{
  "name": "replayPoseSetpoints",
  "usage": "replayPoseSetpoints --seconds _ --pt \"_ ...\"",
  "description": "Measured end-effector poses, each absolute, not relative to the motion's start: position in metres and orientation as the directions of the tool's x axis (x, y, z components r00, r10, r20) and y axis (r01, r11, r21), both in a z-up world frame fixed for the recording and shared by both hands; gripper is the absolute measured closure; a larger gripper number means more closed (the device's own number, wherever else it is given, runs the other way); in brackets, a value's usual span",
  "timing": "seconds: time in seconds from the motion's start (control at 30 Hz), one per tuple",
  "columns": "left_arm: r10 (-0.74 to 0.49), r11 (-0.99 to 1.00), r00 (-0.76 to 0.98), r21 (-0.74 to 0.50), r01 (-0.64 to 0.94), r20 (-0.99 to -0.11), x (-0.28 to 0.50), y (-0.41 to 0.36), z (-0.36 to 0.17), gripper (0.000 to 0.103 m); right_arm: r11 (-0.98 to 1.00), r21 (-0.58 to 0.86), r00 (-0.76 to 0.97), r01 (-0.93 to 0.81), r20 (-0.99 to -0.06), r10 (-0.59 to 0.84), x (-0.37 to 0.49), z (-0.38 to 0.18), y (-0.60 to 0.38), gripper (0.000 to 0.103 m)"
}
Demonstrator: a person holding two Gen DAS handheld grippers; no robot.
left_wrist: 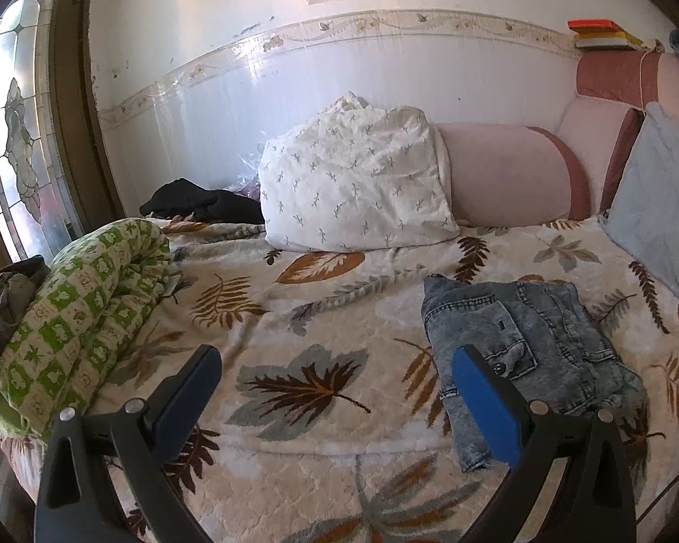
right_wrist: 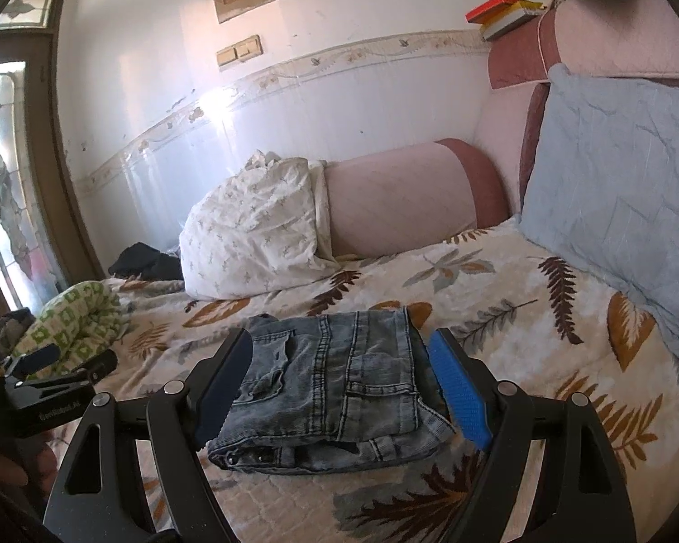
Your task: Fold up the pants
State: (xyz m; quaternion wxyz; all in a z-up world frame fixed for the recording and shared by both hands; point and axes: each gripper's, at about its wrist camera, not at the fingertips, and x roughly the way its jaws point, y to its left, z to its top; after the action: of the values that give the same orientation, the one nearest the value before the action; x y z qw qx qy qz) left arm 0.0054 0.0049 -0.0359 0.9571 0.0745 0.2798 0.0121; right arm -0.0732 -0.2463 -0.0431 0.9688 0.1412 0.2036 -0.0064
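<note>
A cream leaf-patterned blanket covers the bed, with a white sprigged pillow against the wall and a rolled green-and-white checked quilt at the left edge. The folded pale-blue denim pants lie flat on the blanket. The right gripper hovers just before them, fingers wide apart, gripping nothing; the left gripper is likewise spread, beside the pants.
</note>
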Motion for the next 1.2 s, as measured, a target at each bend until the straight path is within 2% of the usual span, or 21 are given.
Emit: replayPoseSetpoints --seconds 0.27,0.47,0.9,1.03,1.2 --pt "-0.002 0.993 0.794 0.095 0.075 -0.608 0.028 0.005 -0.064 0.000 0.941 0.316 0.891 0.119 -0.453 0.040 -0.055 -0.054 -0.273 0.023" --pt "-0.013 0.992 0.792 0.094 0.089 -0.611 0.032 0.003 -0.072 0.000 0.911 0.366 0.878 0.189 -0.478 0.010 -0.052 -0.060 -0.299 0.023" --pt "-0.071 0.989 0.766 0.055 0.138 -0.639 0.034 0.001 -0.080 0.000 0.918 0.346 0.864 0.195 -0.503 0.006 -0.049 -0.065 -0.300 0.023" --pt "-0.095 0.986 0.755 0.041 0.160 -0.649 0.038 -0.002 -0.084 0.000 0.908 0.374 0.856 0.189 -0.516 0.034 -0.039 -0.067 -0.307 0.022" --pt "-0.142 0.979 0.742 0.018 0.203 -0.655 0.045 -0.011 -0.088 0.000 0.881 0.434 0.801 0.190 -0.587 0.116 -0.015 -0.084 -0.332 0.022"
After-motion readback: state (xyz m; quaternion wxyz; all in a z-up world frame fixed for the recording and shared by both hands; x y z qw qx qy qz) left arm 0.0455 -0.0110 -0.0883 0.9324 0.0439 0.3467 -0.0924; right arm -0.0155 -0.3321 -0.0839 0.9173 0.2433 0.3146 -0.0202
